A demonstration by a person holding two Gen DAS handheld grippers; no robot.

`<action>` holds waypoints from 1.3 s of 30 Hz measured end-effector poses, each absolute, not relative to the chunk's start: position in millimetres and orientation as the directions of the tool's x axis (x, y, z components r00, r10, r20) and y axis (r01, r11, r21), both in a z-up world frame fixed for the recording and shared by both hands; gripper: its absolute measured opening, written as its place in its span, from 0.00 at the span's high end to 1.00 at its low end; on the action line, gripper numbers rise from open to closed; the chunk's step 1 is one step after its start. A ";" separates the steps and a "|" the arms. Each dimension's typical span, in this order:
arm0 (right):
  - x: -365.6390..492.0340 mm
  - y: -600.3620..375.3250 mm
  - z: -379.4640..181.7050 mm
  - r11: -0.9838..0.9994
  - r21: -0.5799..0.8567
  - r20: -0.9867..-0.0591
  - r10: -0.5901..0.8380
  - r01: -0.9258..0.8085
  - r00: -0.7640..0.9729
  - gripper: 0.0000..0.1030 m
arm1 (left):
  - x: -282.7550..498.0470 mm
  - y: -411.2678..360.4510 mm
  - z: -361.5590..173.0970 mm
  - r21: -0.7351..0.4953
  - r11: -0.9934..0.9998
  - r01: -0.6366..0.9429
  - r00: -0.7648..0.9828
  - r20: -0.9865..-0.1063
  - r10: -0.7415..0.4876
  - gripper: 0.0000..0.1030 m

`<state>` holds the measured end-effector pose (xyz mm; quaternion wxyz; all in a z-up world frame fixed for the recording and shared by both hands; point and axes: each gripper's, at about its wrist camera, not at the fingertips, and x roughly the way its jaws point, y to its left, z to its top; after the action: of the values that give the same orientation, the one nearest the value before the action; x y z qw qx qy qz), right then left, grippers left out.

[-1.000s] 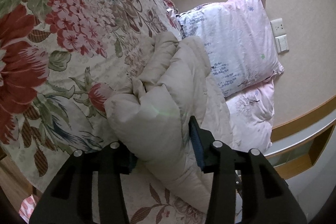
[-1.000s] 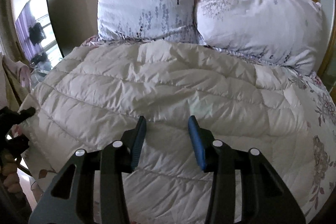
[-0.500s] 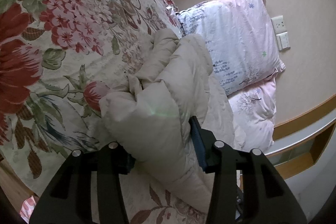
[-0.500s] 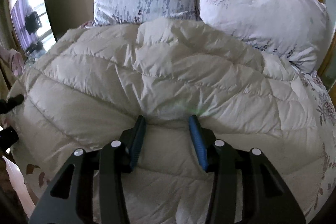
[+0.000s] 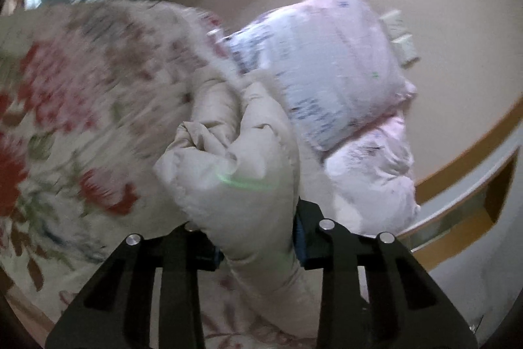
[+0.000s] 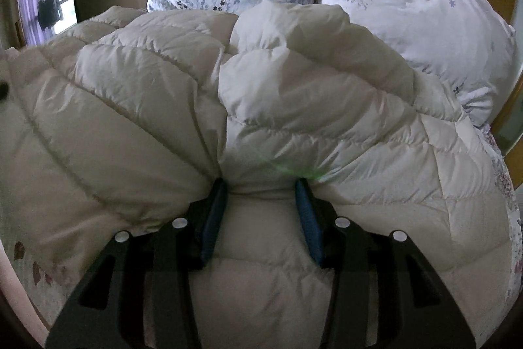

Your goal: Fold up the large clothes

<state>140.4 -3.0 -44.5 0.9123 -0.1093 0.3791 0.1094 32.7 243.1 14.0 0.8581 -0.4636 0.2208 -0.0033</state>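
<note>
The left hand-held gripper (image 5: pixel 256 242) is closing on the lifted coat (image 5: pixel 235 172) edge; the right hand-held gripper (image 6: pixel 261 218) has dug in, bunching padding between spread jaws — the fold is starting on the bed (image 5: pixel 65 120).

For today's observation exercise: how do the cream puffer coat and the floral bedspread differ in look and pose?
The puffer coat is plain cream and quilted into puffy channels; the floral bedspread is patterned with red flowers and leaves. The coat is bunched into folds, the bedspread spread flat beneath it. Both are soft fabric on the bed.
</note>
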 end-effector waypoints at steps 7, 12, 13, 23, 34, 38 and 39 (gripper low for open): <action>144.5 -7.5 -43.5 0.955 -0.077 -0.725 0.144 -0.287 0.674 0.56 | 47.4 199.6 66.2 -0.759 0.651 0.033 0.919 -0.232 -0.318 0.69; 151.3 -16.7 -42.3 0.950 -0.015 -0.733 0.202 -0.312 0.650 0.56 | 59.3 149.3 96.2 -0.710 0.663 0.237 0.880 -0.134 -0.457 0.69; 153.8 -20.0 -41.6 0.947 0.008 -0.735 0.224 -0.322 0.640 0.55 | 62.8 135.3 101.9 -0.696 0.660 0.281 0.862 -0.119 -0.493 0.69; 158.7 -119.9 -17.0 0.841 0.415 -0.633 0.541 -0.347 0.554 0.50 | 97.1 36.1 106.7 -0.637 0.648 0.418 0.741 -0.174 -0.649 0.69; 143.3 -291.5 -27.6 0.802 0.598 -0.576 0.423 0.008 0.699 0.47 | 107.5 -8.6 86.8 -0.594 0.668 0.448 0.677 -0.263 -0.688 0.69; 155.2 -276.4 -37.6 0.787 0.615 -0.582 0.493 -0.046 0.647 0.86 | 106.2 -18.2 89.3 -0.567 0.672 0.476 0.664 -0.269 -0.698 0.69; 160.4 -272.9 -37.5 0.791 0.610 -0.582 0.494 -0.056 0.646 0.88 | 104.9 -21.9 89.9 -0.555 0.671 0.491 0.657 -0.270 -0.704 0.69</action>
<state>160.4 -272.9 -37.5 0.8624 0.2815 0.3893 0.1595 104.9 -21.9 89.9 0.8825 -0.2229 0.2385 -0.3385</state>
